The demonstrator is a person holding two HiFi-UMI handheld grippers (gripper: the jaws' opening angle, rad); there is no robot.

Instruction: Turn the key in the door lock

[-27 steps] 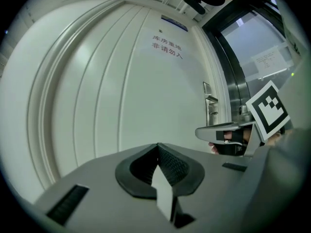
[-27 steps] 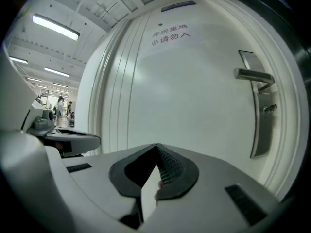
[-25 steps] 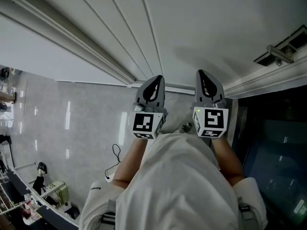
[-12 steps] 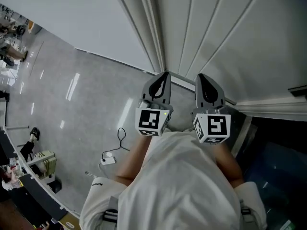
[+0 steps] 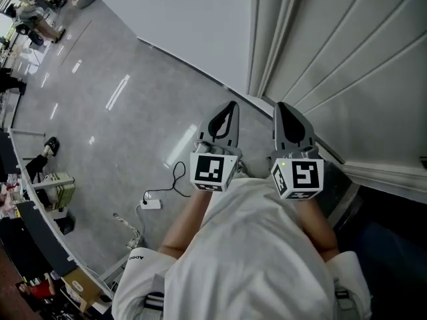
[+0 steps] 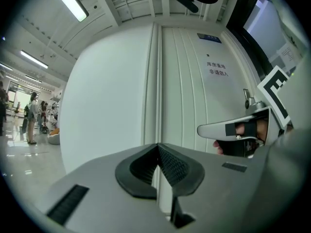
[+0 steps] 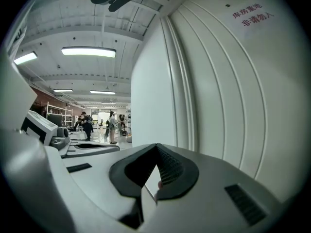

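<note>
Door (image 5: 333, 59): pale grey-white, with vertical ribbed panels. It fills the far right of the head view, right in front of the person. One door, with a plain white wall (image 5: 193, 25) joining its left edge. In the left gripper view it carries two lines of red print (image 6: 217, 68) and one small blue plate (image 6: 209, 38) above them. One small metal fitting (image 6: 249, 100) sits toward the door's right side, just above the other gripper; can't tell if it is a lock or a handle.

Two grippers, side by side, both pointing at the door's lower part and not touching it. Left gripper (image 5: 230, 109): jaws pressed together, ribbed pads meeting, nothing between them. Right gripper (image 5: 281, 107): jaws closed too, holding nothing I can name. A tiny pinkish spot shows low in the slit in its own view; can't tell what it is.

Two marker cubes, one per gripper: left (image 5: 212, 171), right (image 5: 299, 177).

Grey glossy floor (image 5: 100, 132) to the left, with one black cable and a white plug block (image 5: 152, 203) near the person's feet. Several people stand far off to the left, too small to count.
</note>
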